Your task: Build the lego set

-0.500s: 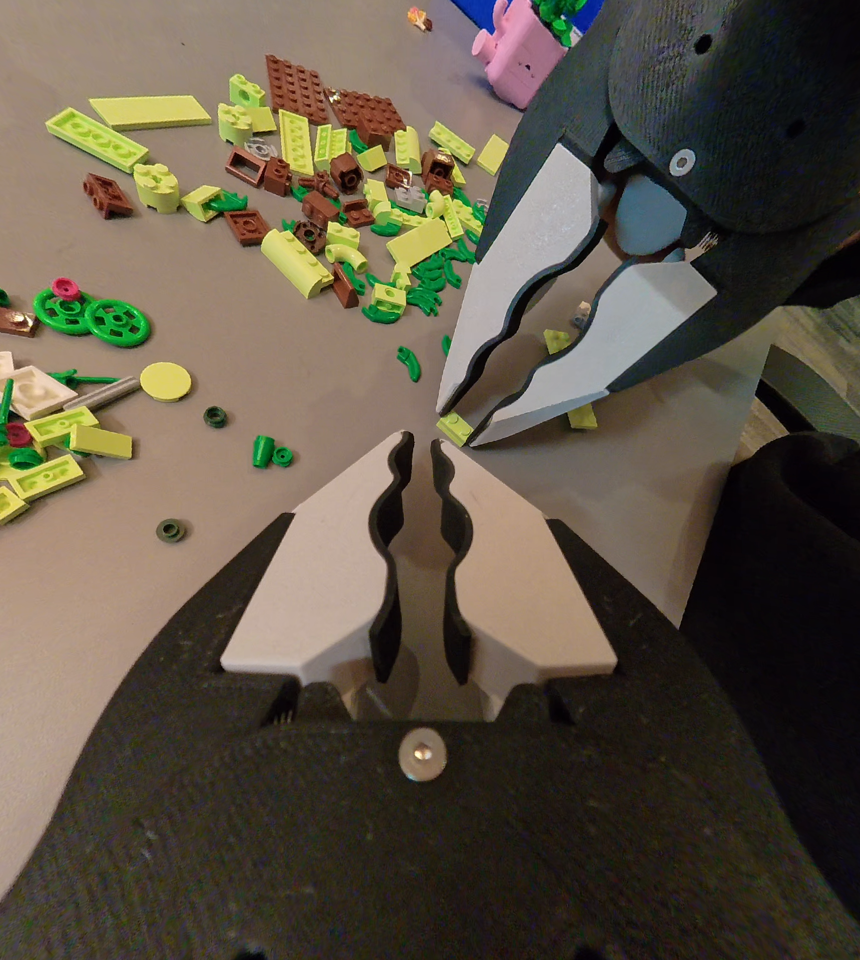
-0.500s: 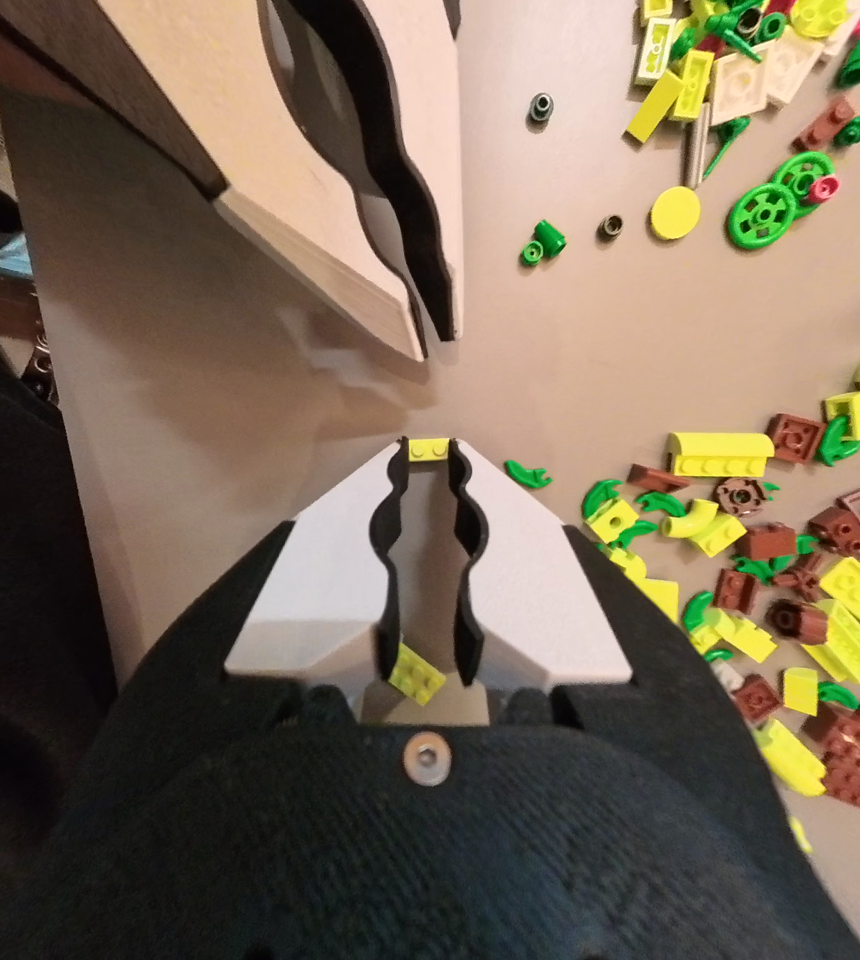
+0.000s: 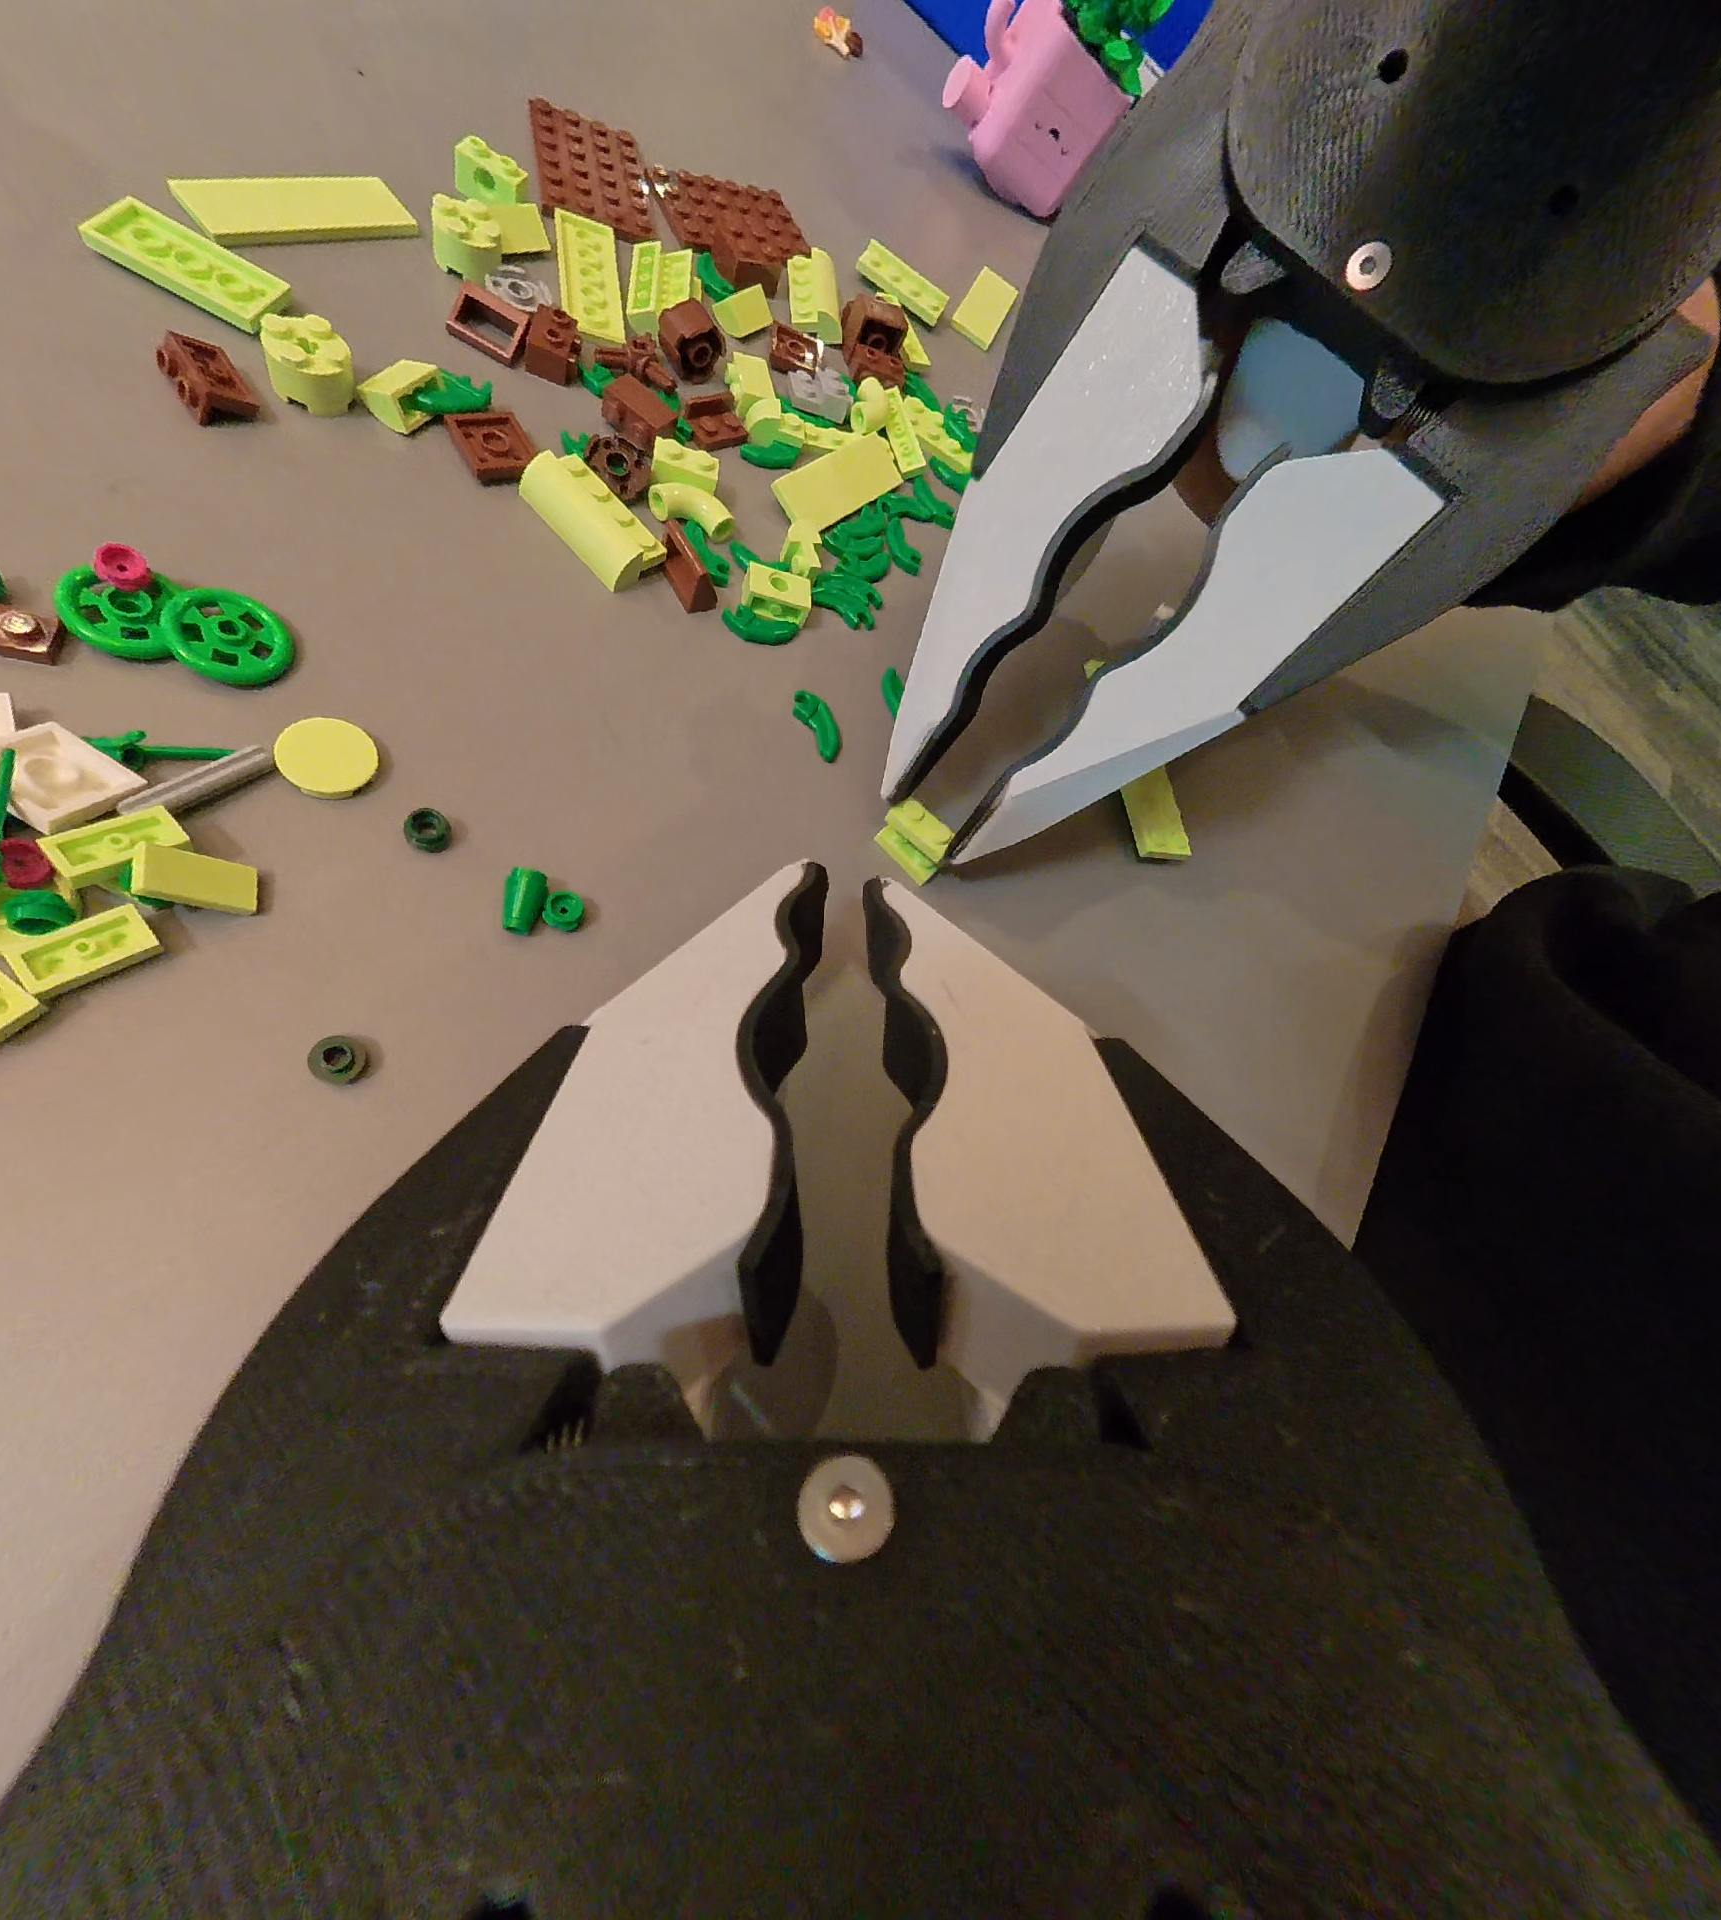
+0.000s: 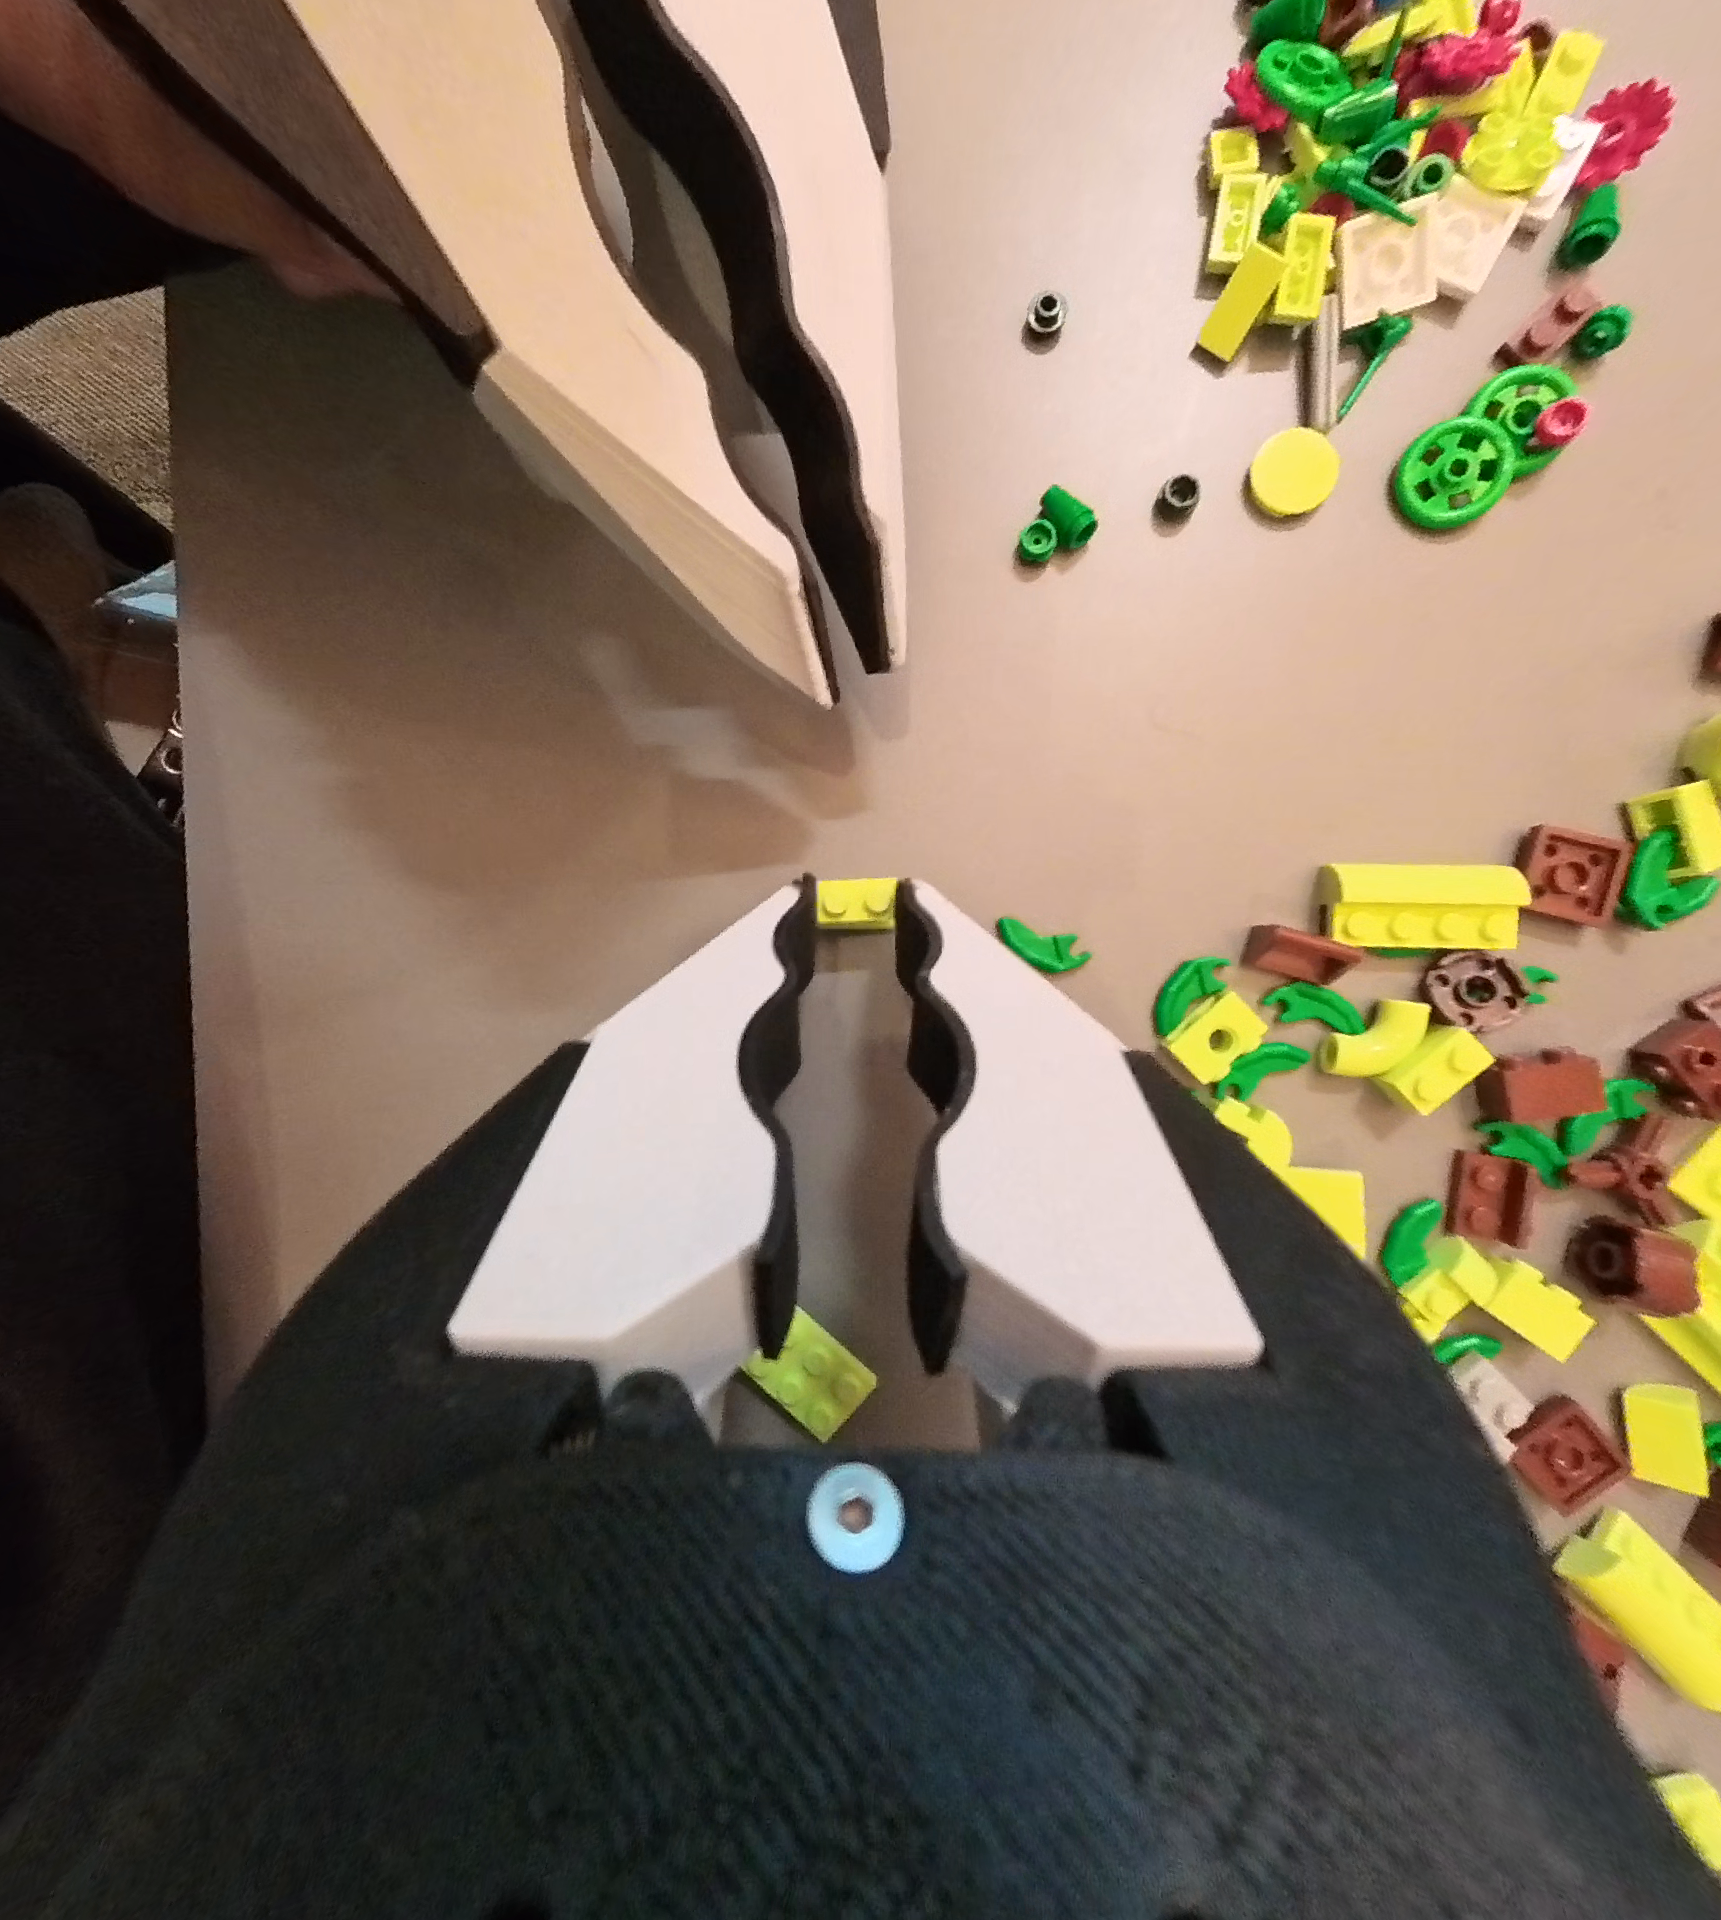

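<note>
Right wrist view shows the right gripper [image 4: 857,902] pinching a small lime-green brick [image 4: 856,900] between its very fingertips, studs facing the camera, the piece held just above the grey table [image 4: 1095,727]. A second lime-green plate [image 4: 810,1374] lies on the table beneath the base of the fingers, tilted at an angle. In the left wrist view the same pinched piece [image 3: 913,840] appears as two thin lime layers stacked together, its lower corner at or very near the tabletop; whether it touches cannot be told. The left gripper [image 3: 843,883] sits just beside it, tips pointing toward the piece, its jaws nearly pressed together with only a narrow slit between them and nothing held. From the right wrist view the left gripper [image 4: 861,675] comes in from the upper left, its tips close over the table and a short way from the held brick. A long lime plate [image 3: 1155,816] lies on the table under the right gripper's fingers. Farther out, a loose heap of brown and lime parts [image 3: 690,343] spreads across the table, with two bright green wheels [image 3: 175,623] touching side by side, a flat round lime tile [image 3: 326,757] near them, and a small green cone [image 3: 521,900] nearer the left gripper. A second heap with white tiles and magenta flowers [image 4: 1438,187] lies well apart from the first. A pink built model [image 3: 1032,114] stands at the far edge of the table.
</note>
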A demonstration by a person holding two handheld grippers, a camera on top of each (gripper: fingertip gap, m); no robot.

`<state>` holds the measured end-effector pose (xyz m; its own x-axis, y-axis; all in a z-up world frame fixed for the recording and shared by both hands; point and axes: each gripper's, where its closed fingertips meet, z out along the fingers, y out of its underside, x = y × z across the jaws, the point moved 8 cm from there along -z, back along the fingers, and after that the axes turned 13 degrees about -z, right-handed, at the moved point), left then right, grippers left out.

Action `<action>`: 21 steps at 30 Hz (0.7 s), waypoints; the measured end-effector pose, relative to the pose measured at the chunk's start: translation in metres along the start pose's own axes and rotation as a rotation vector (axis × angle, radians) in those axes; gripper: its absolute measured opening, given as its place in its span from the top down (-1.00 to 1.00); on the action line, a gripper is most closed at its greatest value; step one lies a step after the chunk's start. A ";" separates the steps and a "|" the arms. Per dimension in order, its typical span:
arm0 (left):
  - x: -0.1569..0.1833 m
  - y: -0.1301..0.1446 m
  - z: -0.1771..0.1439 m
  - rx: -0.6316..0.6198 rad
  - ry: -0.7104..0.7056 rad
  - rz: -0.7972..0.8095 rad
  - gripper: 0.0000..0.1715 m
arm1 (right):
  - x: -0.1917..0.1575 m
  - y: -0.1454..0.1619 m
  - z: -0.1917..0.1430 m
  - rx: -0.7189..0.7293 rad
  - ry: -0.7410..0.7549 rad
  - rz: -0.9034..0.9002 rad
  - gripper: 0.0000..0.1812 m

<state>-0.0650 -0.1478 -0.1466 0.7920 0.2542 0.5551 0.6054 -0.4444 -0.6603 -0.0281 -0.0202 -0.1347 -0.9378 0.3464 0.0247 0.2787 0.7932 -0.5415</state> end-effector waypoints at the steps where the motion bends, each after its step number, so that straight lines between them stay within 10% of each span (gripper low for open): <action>1: 0.000 0.000 0.000 -0.001 0.001 -0.001 0.95 | 0.000 -0.001 0.000 -0.001 0.007 0.002 0.86; 21: 0.000 0.000 0.000 0.001 0.006 -0.002 0.95 | -0.006 0.006 0.004 0.033 0.037 0.051 0.86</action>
<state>-0.0649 -0.1481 -0.1465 0.7902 0.2502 0.5595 0.6073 -0.4431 -0.6594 -0.0218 -0.0194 -0.1411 -0.9140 0.4048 0.0276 0.3182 0.7574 -0.5701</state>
